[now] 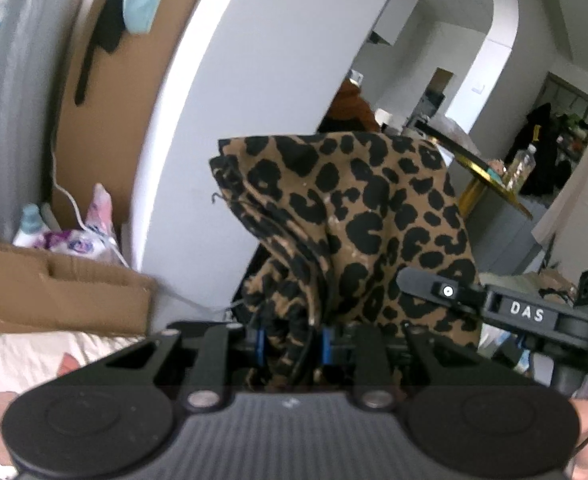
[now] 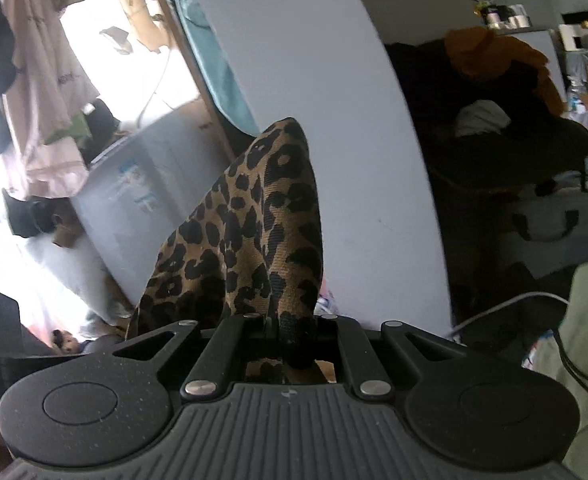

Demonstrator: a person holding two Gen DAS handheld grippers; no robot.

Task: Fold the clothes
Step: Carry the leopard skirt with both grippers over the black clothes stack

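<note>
Both grippers hold the same leopard-print garment (image 1: 357, 216) up in the air in front of a white wall (image 1: 254, 80). The left gripper (image 1: 292, 346) has its jaws closed on a bunched fold of the cloth, which rises above them and spreads to the right. The right gripper (image 2: 290, 330) has its jaws clamped nearly together on a thin edge of the garment (image 2: 262, 224), which stands up in a peak. A cardboard box (image 1: 54, 288) sits low on the left.
</note>
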